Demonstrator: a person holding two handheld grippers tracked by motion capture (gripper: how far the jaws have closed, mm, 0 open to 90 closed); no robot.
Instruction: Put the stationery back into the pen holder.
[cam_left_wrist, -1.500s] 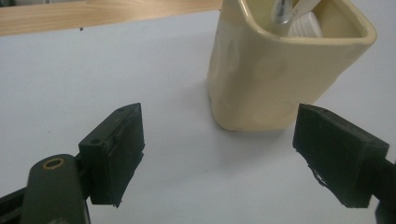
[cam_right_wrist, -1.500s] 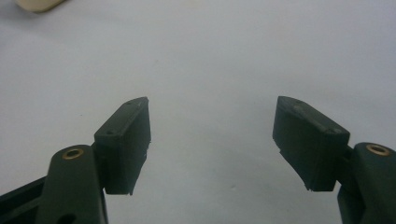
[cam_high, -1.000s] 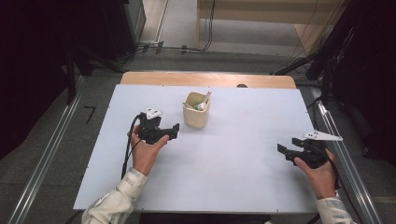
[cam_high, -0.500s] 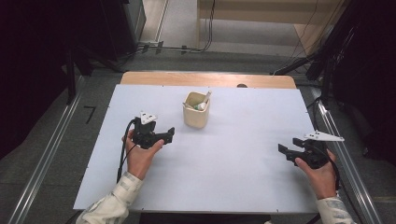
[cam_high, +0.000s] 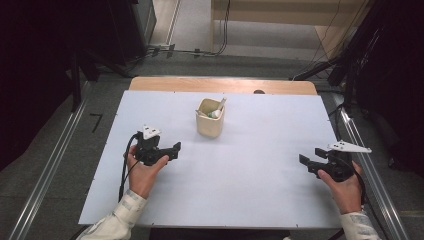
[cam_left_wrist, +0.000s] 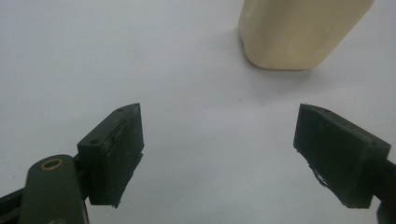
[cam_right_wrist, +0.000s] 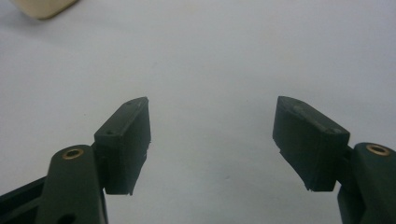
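A cream square cup (cam_high: 210, 119) stands upright a little behind the middle of the white table (cam_high: 250, 165); a stick and a small white and green item (cam_high: 215, 113) poke out of it. My left gripper (cam_high: 176, 148) hovers left and in front of the cup, jaws open and empty, pointing right. In the left gripper view the cup (cam_left_wrist: 299, 32) stands ahead and to the upper right of the open gripper (cam_left_wrist: 219, 154). My right gripper (cam_high: 303, 161) rests near the table's right edge, jaws open and empty, pointing left. The right gripper view has the cup's corner (cam_right_wrist: 42, 7) at top left, beyond the gripper (cam_right_wrist: 212, 144).
A wooden strip (cam_high: 225, 85) borders the table's far edge. Metal rails (cam_high: 50, 165) run along the floor on both sides. Cables (cam_high: 175, 47) lie on the floor beyond the table, and dark equipment stands at the far left and right.
My left gripper has drawn back from the cup, down and to the left in the high view, still open. The right gripper has stayed put.
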